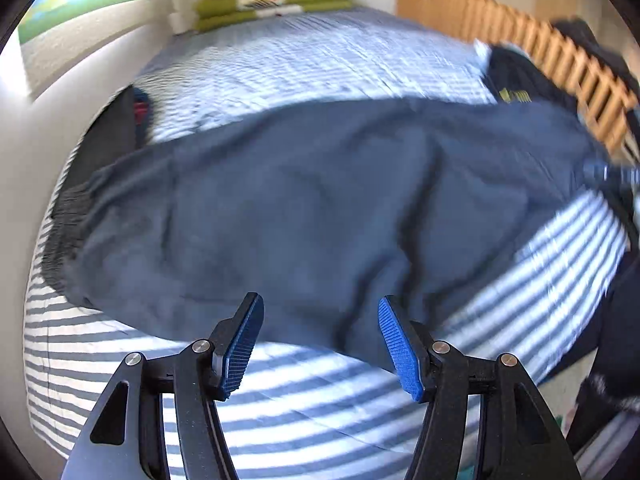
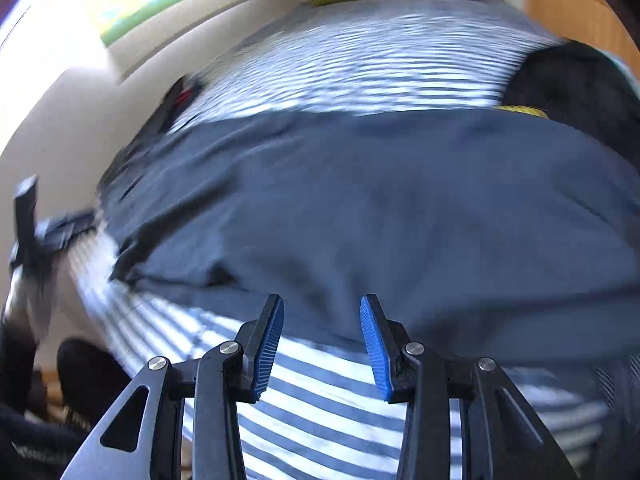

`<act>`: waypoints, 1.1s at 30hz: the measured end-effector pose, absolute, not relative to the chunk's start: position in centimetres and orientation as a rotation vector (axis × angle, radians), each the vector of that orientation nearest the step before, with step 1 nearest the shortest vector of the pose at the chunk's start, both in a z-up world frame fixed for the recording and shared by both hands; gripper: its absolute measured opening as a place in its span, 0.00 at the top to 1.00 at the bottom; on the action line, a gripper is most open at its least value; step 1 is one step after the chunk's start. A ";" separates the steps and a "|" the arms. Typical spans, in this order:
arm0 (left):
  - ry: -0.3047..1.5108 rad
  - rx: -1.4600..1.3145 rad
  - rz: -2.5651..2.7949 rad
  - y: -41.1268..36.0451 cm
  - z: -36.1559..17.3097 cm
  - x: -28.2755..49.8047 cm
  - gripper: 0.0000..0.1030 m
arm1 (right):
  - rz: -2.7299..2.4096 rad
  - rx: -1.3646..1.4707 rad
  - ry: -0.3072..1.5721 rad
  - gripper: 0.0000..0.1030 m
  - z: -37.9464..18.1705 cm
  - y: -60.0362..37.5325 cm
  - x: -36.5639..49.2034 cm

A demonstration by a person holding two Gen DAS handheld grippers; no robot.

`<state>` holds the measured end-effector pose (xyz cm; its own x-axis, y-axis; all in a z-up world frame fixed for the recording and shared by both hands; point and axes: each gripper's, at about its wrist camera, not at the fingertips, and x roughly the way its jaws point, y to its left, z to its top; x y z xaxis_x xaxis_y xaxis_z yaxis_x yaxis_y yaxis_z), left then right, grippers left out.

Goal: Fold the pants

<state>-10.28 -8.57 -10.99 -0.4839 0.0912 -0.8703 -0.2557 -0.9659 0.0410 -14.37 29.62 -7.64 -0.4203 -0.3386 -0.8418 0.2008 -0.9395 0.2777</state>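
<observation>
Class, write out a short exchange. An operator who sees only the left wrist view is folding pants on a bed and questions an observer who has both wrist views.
Operator: My view shows the right gripper only as a blur at the edge. Is it holding cloth?
Observer: No. In the right wrist view the right gripper has its jaws apart with nothing between the pads.
Operator: Where is it relative to the pants?
Observer: Its tips sit at the near edge of the pants, and the striped cover shows between the fingers.
</observation>
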 end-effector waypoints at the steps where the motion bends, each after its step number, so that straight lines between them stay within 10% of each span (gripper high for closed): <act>1: 0.251 -1.486 2.527 -7.8 -11.4 -9.9 0.38 | -2.458 1.479 -0.216 0.64 -7.3 31.3 -13.8; 19: 0.278 -1.690 2.480 -3.1 -15.5 -10.1 0.40 | -2.676 1.432 -1.334 0.52 -8.3 54.9 -10.8; 24: 0.260 -1.719 2.481 -3.0 -15.7 -11.3 0.65 | -2.609 1.460 -1.458 0.52 -9.0 55.9 -11.6; 33: 0.285 -1.730 2.473 -3.5 -15.2 -11.4 0.69 | -2.661 1.409 -1.531 0.52 -6.2 58.4 -10.6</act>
